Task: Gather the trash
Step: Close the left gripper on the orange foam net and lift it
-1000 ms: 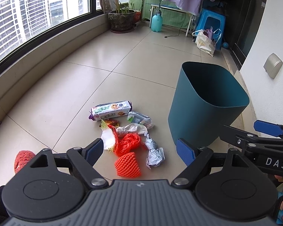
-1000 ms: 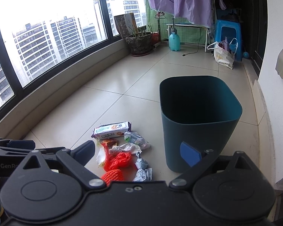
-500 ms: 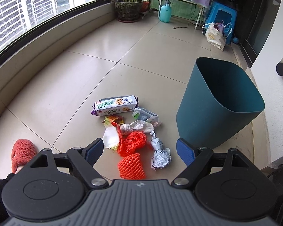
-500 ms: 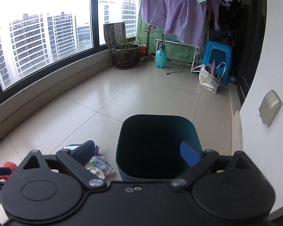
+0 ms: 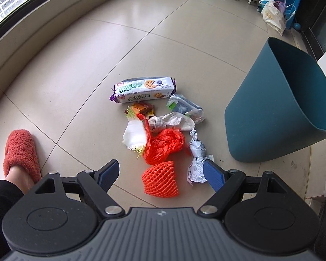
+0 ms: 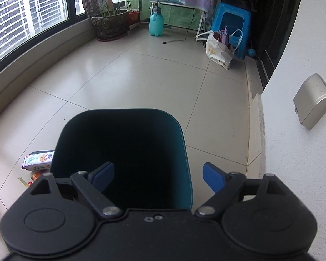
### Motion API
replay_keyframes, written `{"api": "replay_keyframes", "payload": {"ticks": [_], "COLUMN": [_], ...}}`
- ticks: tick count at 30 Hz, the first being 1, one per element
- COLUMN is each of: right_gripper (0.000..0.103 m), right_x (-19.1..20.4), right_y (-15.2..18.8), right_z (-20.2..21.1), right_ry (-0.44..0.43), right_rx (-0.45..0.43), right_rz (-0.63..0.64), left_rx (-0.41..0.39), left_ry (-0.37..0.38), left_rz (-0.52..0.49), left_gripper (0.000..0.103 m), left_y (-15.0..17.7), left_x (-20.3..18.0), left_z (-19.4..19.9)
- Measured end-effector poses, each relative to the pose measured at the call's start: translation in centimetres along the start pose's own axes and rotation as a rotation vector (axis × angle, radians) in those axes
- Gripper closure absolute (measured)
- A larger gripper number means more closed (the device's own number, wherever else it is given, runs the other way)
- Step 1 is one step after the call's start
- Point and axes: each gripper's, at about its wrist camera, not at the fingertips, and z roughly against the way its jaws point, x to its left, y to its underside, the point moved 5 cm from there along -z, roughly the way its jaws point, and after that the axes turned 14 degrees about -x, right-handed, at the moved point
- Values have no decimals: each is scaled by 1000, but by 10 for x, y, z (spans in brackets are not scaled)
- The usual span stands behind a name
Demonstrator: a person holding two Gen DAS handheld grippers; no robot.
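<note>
Trash lies heaped at the centre of the left wrist view: a biscuit packet [image 5: 143, 89], an orange plastic bag [image 5: 164, 146], an orange foam fruit net [image 5: 160, 179] and crumpled foil [image 5: 197, 159]. The left gripper [image 5: 162, 173] hangs above the net, fingers spread and empty. A teal bin [image 5: 271, 117] stands at right. The right gripper [image 6: 157, 177] is over the bin's mouth, likewise wide and empty.

Your red slipper [image 5: 21, 152] sits near left. Far off you have a potted plant [image 6: 109, 24], teal spray bottle [image 6: 156, 25], blue stool [image 6: 233, 28] and white bag [image 6: 217, 51].
</note>
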Motion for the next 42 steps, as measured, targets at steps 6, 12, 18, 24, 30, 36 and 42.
{"api": "replay_keyframes", "payload": {"ticks": [6,12,18,24,30,36,42], "right_gripper": [27,27,28,33,51,78,97], "right_x": [-11,-14,-24,-14,-15,-28,-44], "right_y": [25,28,29,35,36,40,42], "right_z": [-33,-50,-70,-76,-80,-84,-84], "right_ry": [8,-4,-32,-57,-38,11,39], "right_rx": [129,144,197,232,236,230,211], "right_rz": [-75,-91,-163,-137,-116,-133,-186], "left_rx": [132,293,370,428,453,468,441], "left_ry": [34,39,59,44,25,4,-25], "left_rz": [-27,34,92,140,133,107,105], "left_gripper": [18,18,18,18,19,60,82], "left_y": [23,63,88,105,118,122,114], "left_x": [-4,-3,4,12,12,9,14], "left_z": [-57,-120,-162,-194,-204,-204,-189]}}
